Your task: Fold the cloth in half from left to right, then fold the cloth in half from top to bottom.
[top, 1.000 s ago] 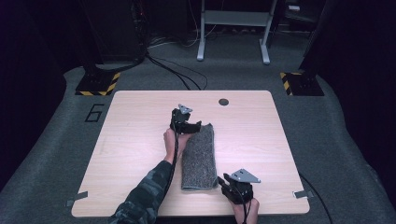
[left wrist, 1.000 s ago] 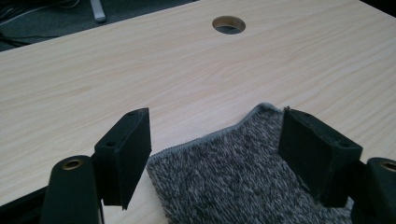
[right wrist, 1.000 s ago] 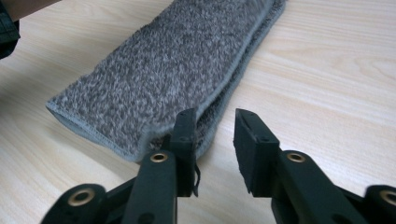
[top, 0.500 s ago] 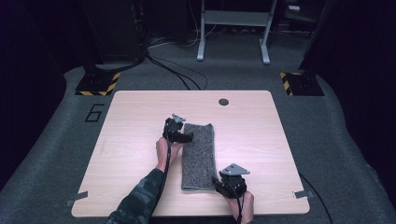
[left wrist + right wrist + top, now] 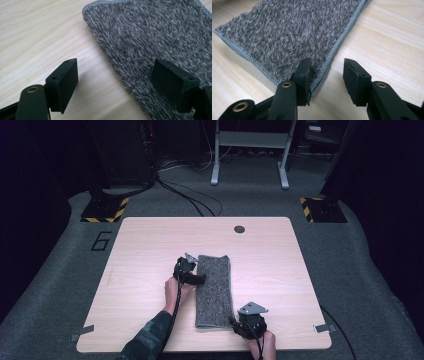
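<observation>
A folded grey towel lies lengthwise in the middle of the wooden table. My left gripper is at the towel's left edge, about halfway along. In the left gripper view it stands wide open, one jaw over bare wood and the other over the towel. My right gripper is at the towel's near right corner. Its jaws have just been opening; the stitched edge of the towel runs between them, with the left pad against the pile and the right pad over wood.
A dark round grommet sits in the table near its far edge. My right hand is at the table's near edge. Beyond the table are floor cables, striped bases and a white stand.
My left gripper has come down and nearer along the towel's left edge, to table level. My right gripper has stayed at the near right corner, its jaws wider apart.
</observation>
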Demonstrator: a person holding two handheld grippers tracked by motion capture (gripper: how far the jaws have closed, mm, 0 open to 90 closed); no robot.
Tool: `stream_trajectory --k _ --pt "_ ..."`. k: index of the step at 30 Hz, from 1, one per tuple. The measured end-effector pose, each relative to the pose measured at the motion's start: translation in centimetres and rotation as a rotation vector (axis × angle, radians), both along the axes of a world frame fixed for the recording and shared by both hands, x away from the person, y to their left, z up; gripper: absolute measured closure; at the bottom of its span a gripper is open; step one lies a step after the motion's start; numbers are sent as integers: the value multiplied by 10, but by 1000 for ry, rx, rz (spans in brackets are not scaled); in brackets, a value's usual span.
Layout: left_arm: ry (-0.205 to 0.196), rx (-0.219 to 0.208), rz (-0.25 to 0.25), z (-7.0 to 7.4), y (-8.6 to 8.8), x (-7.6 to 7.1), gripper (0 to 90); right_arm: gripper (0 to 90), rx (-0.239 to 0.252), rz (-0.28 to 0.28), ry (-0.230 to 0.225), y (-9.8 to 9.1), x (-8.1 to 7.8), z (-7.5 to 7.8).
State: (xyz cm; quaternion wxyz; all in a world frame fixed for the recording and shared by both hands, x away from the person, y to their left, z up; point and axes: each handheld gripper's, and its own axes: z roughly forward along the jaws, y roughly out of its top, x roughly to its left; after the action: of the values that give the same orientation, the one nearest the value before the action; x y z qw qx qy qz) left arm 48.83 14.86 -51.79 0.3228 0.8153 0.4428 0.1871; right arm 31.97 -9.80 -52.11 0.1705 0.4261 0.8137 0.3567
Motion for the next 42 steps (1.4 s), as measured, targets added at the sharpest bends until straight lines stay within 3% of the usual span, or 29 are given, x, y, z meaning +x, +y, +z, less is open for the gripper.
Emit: stream_trajectory --k 5,6,9,12,15,18,21,25,27,31,37,42 --pt "-8 -8 -12 1 2 -11 195 539 14 13 18 -6 -8 0" --pt "-15 -16 -10 3 5 -14 186 469 25 9 30 -9 -11 0" --pt "-16 -29 -9 6 9 -17 172 412 37 -4 29 -11 -11 1" --pt "-35 -57 3 13 15 -20 156 275 77 -20 5 -16 -1 10" --pt "-34 -62 -1 15 19 -18 155 253 80 -21 -2 -17 5 16" --pt "-23 -84 14 15 24 -15 148 210 71 -14 -20 -15 28 25" --pt "-24 -95 26 15 26 -15 147 209 67 -6 -15 -13 38 28" --pt "-25 -98 27 15 29 -15 145 210 72 8 -3 -7 65 33" --pt "-21 -97 24 15 30 -15 145 208 68 9 -3 -6 69 33" --pt "-15 -104 32 15 32 -12 144 189 55 10 11 -3 95 37" --pt "-1 -116 44 13 34 -10 143 181 60 11 19 -1 119 40" --pt "11 -141 55 12 33 1 143 195 67 -2 40 3 143 40"
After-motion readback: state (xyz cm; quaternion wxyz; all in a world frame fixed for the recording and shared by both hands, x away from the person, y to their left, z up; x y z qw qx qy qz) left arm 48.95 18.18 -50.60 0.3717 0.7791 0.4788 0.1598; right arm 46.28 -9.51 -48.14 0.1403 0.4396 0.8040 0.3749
